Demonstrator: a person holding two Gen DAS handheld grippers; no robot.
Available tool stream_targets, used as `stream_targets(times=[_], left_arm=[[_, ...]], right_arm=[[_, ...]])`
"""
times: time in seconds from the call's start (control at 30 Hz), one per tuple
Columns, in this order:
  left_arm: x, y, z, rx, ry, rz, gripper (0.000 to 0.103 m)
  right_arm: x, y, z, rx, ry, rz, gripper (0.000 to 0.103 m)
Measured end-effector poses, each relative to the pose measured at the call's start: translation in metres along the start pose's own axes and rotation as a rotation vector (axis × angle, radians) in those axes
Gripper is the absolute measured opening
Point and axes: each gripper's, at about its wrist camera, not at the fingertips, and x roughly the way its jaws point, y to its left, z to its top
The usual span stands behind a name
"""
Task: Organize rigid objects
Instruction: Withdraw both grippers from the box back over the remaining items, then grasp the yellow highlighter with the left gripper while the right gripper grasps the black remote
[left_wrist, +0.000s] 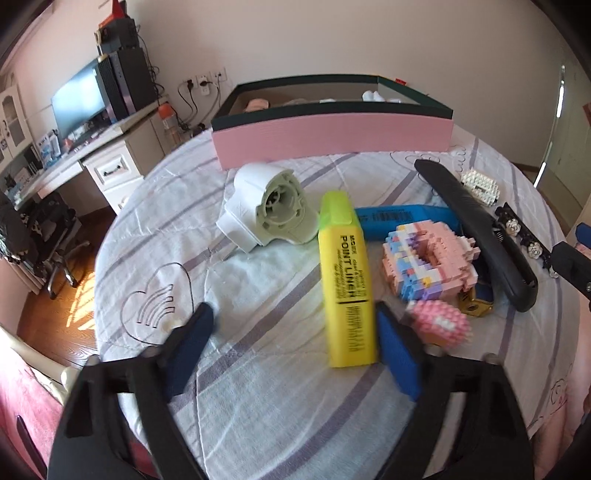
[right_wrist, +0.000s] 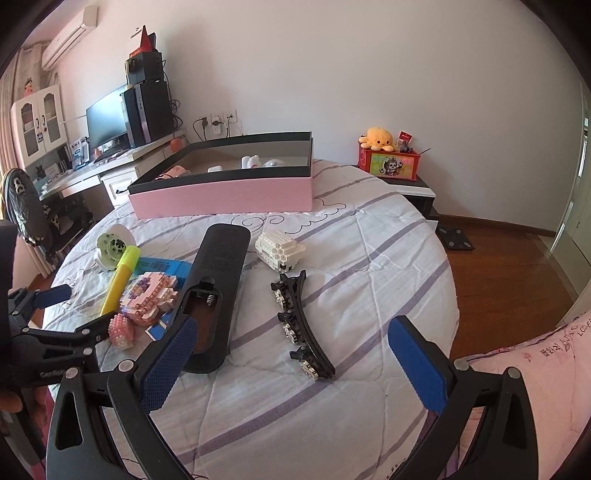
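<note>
1. Left wrist view, far left: a desk (left_wrist: 92, 155) with a monitor (left_wrist: 79, 99) stands beside a bed covered by a striped quilt (left_wrist: 258, 406).
2. At the back of the quilt sits an open pink storage box (left_wrist: 332, 142) with a dark rim, already holding a few small items.
3. Left of centre lies a white plastic roller housing (left_wrist: 266, 210), on its side.
4. Centre: a yellow highlighter (left_wrist: 345, 280) lies flat, its near end between the blue pads of the left gripper (left_wrist: 291, 354). The right pad is close against it or touching; the left pad stands clear, so the jaws are open and nothing is gripped.
5. Just right of the highlighter: a blue box (left_wrist: 402, 218), a pink brick-built toy (left_wrist: 428, 258), and a small pink studded ball (left_wrist: 439, 326).
6. Right wrist view, centre: a black remote control (right_wrist: 214, 291) lies face down with its battery bay uncovered, beside a white brick model (right_wrist: 279, 249).
7. Right of the remote, a black hair clip (right_wrist: 303, 325) with sparkly studs lies between the spread pads of the right gripper (right_wrist: 291, 369), which is open and empty.
8. Judged step: each gripper is lining up on an item. Next, the left needs to centre on the highlighter and close; the right needs to descend over the hair clip. Both items then go to the box.
</note>
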Motion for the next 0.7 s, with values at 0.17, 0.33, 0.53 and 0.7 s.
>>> stream_targets(times=[0.17, 0.33, 0.53, 0.7], left_arm=[[-0.002, 0.013, -0.001, -0.005, -0.021, -0.041, 0.039], [-0.008, 0.022, -0.006, 0.008, -0.019, -0.068, 0.031], [-0.020, 0.030, -0.018, 0.016, -0.019, -0.047, 0.030], [-0.025, 0.032, -0.024, 0.027, -0.021, -0.042, 0.030]], right_arm=[[0.002, 0.007, 0.000, -0.017, 0.002, -0.001, 0.103], [0.003, 0.018, 0.001, -0.024, -0.004, 0.018, 0.103], [0.008, 0.036, 0.005, -0.026, 0.004, 0.075, 0.102], [0.020, 0.051, 0.008, -0.054, 0.031, 0.089, 0.072]])
